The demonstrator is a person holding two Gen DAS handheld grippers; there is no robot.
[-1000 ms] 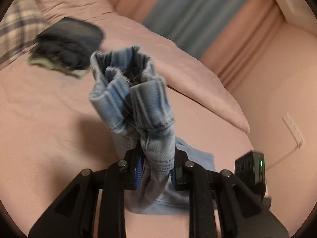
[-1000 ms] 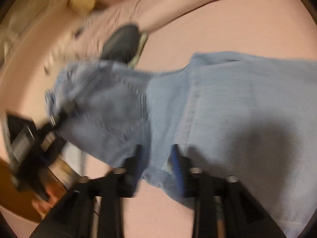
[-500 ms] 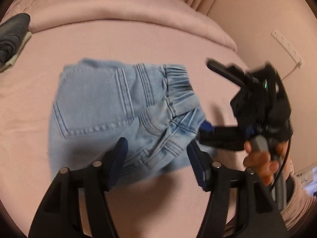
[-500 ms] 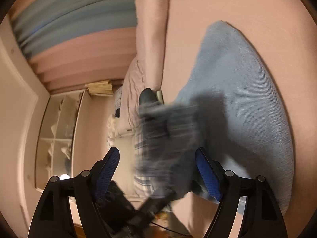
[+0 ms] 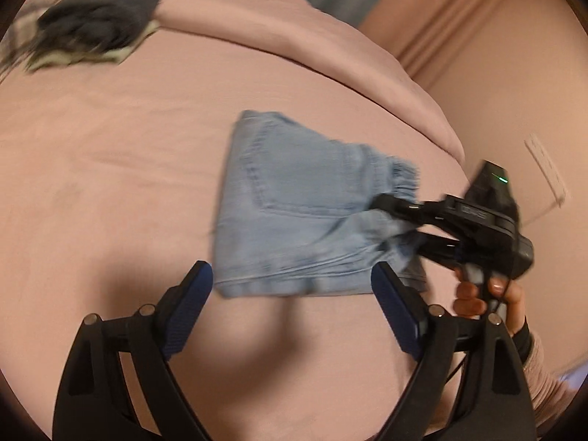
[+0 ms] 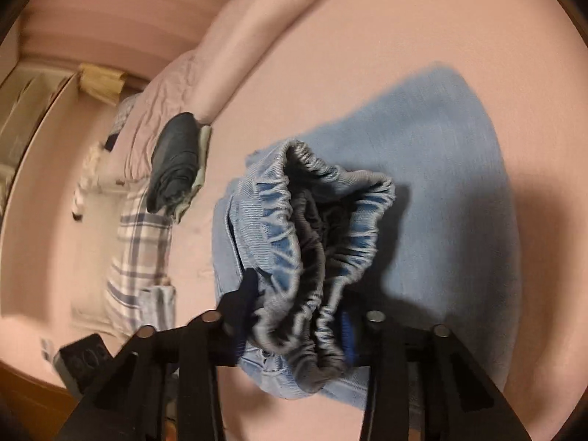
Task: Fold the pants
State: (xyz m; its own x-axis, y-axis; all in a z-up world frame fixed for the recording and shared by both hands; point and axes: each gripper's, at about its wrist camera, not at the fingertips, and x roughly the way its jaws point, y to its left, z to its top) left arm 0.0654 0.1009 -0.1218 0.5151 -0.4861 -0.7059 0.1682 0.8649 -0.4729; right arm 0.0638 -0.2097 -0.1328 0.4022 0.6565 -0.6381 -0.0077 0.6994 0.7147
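Jeans (image 5: 294, 205) mostly folded into a compact stack on the pink bed (image 5: 110, 169); right gripper (image 6: 294, 316) closing on the bunched elastic waistband (image 6: 330, 220), left gripper (image 5: 294, 286) opening, nothing between its jaws; final flattening left, I'd judge.

The pants (image 5: 294, 213) are showing as light blue denim — woven, matt, with raised seams and a gathered elastic waistband (image 6: 323, 242). The bed (image 5: 110, 154) is wearing a smooth, matt pink cloth sheet. The left tongs (image 5: 292, 286) are looking like matt black plastic with ribbed blue pads (image 5: 395, 312) and shiny metal pins — the right tongs (image 6: 294, 316) likewise.
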